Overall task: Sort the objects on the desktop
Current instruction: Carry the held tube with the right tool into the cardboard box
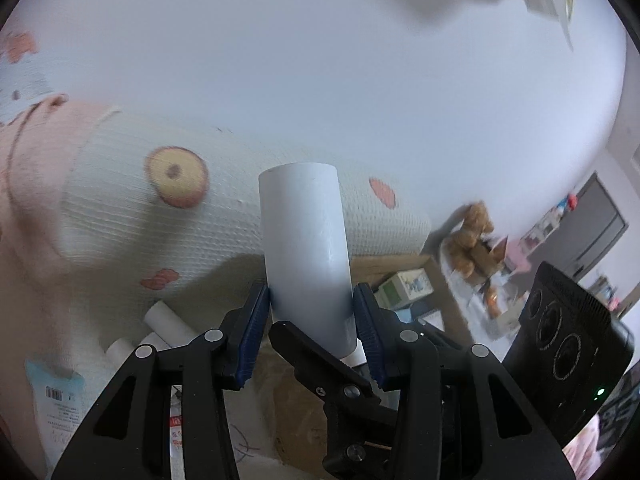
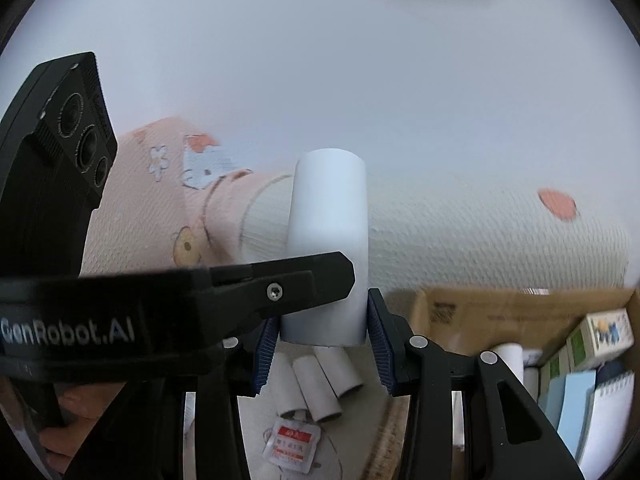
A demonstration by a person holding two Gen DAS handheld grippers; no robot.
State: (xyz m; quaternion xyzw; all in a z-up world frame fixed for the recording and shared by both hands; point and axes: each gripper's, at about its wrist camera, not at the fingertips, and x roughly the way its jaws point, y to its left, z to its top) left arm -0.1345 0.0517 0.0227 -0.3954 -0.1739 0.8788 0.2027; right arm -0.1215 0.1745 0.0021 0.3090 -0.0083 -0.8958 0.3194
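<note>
While clamped low between both grippers, left gripper (image 1: pixel 312 332) and right gripper (image 2: pixel 324 344), white tube (image 1: pixel 306 240): light, stiff, smooth, crushable; grip mid-wall gently.

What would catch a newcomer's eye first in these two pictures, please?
A white tube stands upright in the middle of both views, clamped between the blue pads of the left gripper and the right gripper at once. Behind it lies a pink and white patterned pillow, and low on the right an open cardboard box holds notebooks and small cartons.
</note>
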